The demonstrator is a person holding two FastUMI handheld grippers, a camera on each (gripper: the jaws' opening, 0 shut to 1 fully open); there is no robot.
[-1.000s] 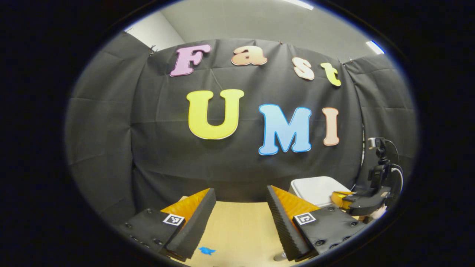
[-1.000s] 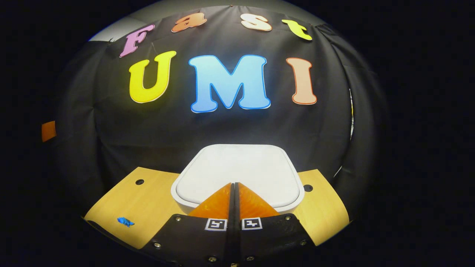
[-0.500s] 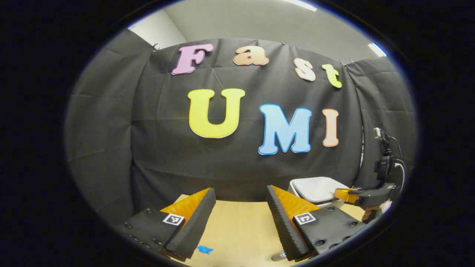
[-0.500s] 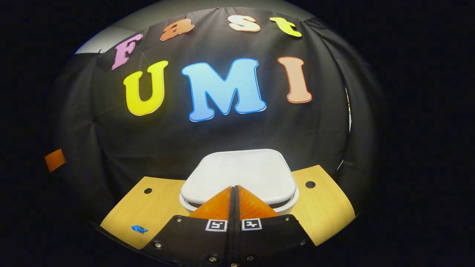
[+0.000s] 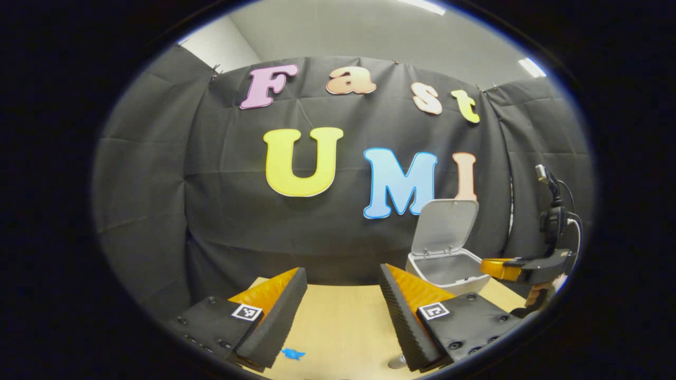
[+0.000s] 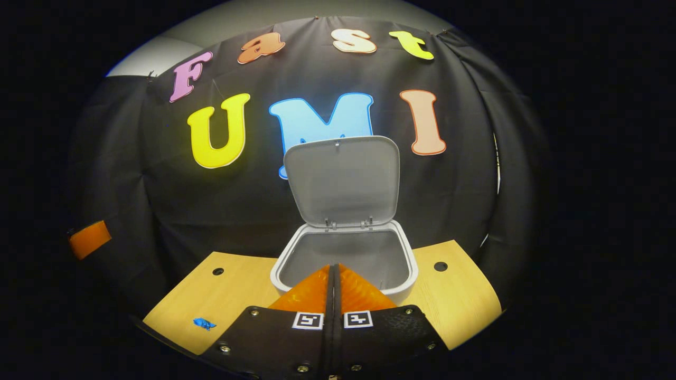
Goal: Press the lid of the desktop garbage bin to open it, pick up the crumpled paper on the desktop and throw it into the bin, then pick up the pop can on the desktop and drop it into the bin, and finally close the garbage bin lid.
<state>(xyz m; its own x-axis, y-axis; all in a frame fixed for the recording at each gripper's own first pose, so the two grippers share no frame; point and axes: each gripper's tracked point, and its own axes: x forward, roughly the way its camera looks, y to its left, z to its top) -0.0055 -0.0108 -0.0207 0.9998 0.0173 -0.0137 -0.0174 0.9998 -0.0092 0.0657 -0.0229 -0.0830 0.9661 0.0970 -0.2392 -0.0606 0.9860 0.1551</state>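
The white desktop bin (image 6: 401, 274) stands on the wooden table with its lid (image 6: 343, 179) swung upright, showing the grey inside. My right gripper (image 6: 334, 269) is shut with nothing between its fingers, its tips just in front of the bin's near rim. In the left gripper view the bin (image 5: 449, 272) with raised lid (image 5: 444, 227) sits at the right, and the right gripper (image 5: 499, 268) hovers beside it. My left gripper (image 5: 343, 282) stands open over the table, holding nothing. The top of a can (image 5: 397, 363) peeks out at the bottom edge beside the left gripper's right finger.
A small blue scrap (image 6: 204, 323) lies on the wooden table (image 6: 222, 301) at the left; it also lies below the left gripper as a blue scrap (image 5: 292, 353). Two round holes (image 6: 440, 266) mark the tabletop. The black cloth wall stands close behind the bin.
The bin's lid has sprung from flat and shut to upright. The right gripper has drawn back slightly from the lid. The left gripper has hardly moved.
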